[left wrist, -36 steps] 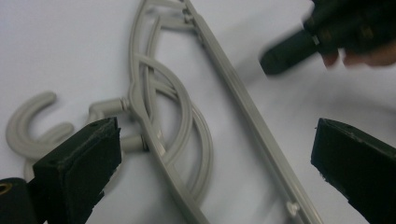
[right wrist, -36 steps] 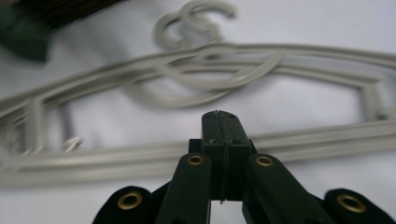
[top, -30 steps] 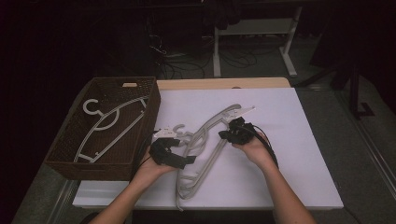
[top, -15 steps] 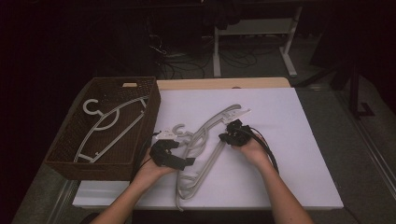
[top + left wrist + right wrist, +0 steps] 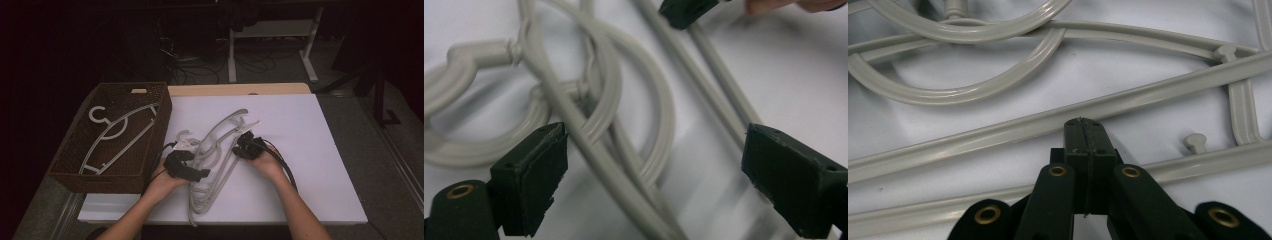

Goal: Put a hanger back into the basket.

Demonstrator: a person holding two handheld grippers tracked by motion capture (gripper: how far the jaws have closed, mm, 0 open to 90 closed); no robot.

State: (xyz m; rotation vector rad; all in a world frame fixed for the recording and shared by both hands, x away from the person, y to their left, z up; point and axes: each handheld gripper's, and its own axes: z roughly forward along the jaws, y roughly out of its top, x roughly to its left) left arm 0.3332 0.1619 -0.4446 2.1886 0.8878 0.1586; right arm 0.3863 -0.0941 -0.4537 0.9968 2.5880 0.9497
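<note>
Left tongs [image 5: 649, 165]: spread wide over the tangled grey hangers [image 5: 215, 155], nothing gripped.
Right tongs [image 5: 1083, 131]: pressed together, empty, touching a hanger bar [image 5: 1048, 122].
Counter [image 5: 310, 130]: white.

White table top [image 5: 320, 150] with bare wooden strip along far edge. On it — tangled pile of pale grey plastic hangers [image 5: 217, 155] near middle, hooks overlapping, long bars running toward near edge. Brown wicker basket [image 5: 75, 175] at left edge, just beside pile — overhanging table side.
</note>
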